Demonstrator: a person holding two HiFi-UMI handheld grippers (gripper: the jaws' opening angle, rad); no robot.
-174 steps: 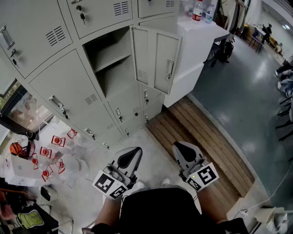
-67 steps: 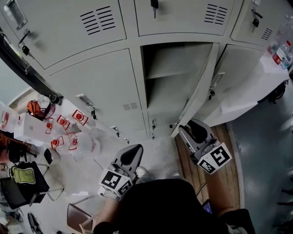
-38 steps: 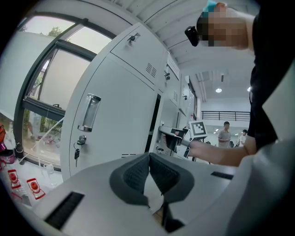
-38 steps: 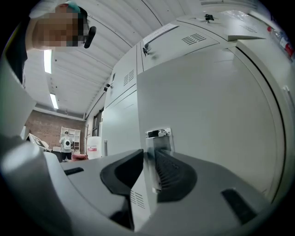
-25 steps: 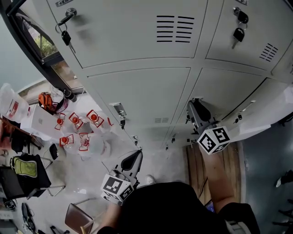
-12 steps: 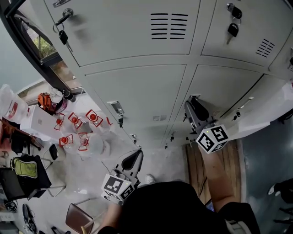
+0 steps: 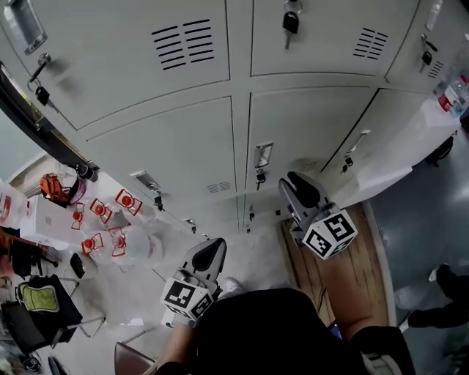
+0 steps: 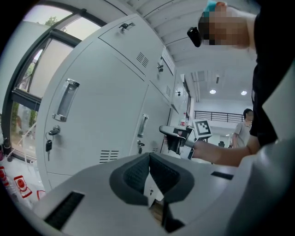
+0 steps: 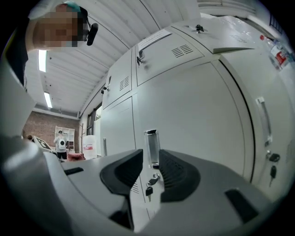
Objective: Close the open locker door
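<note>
The locker door (image 7: pixel 293 132) stands shut, flush with its neighbours. Its metal handle (image 7: pixel 262 155) has a key (image 7: pixel 259 177) hanging below it. My right gripper (image 7: pixel 295 183) hovers just in front of the door's lower part, open, with nothing between its jaws. Through the gap in the right gripper view I see the handle (image 9: pixel 151 140) and the key (image 9: pixel 148 191) beyond my right gripper (image 9: pixel 150 156). My left gripper (image 7: pixel 211 253) hangs low near my body, shut and holding nothing. In the left gripper view, my left gripper (image 8: pixel 149 156) faces the locker row.
More closed lockers fill the wall, with keys (image 7: pixel 290 22) in their locks. A white counter (image 7: pixel 410 139) with bottles (image 7: pixel 448 94) sits at the right, above a wooden platform (image 7: pixel 352 271). Plastic bags with red print (image 7: pixel 110 220) lie on the floor at left. A person (image 7: pixel 440 304) stands at the lower right.
The door, wide open a few seconds ago, now sits flush. Over the last second my right gripper has drawn back from the door face. My left gripper has stayed low.
</note>
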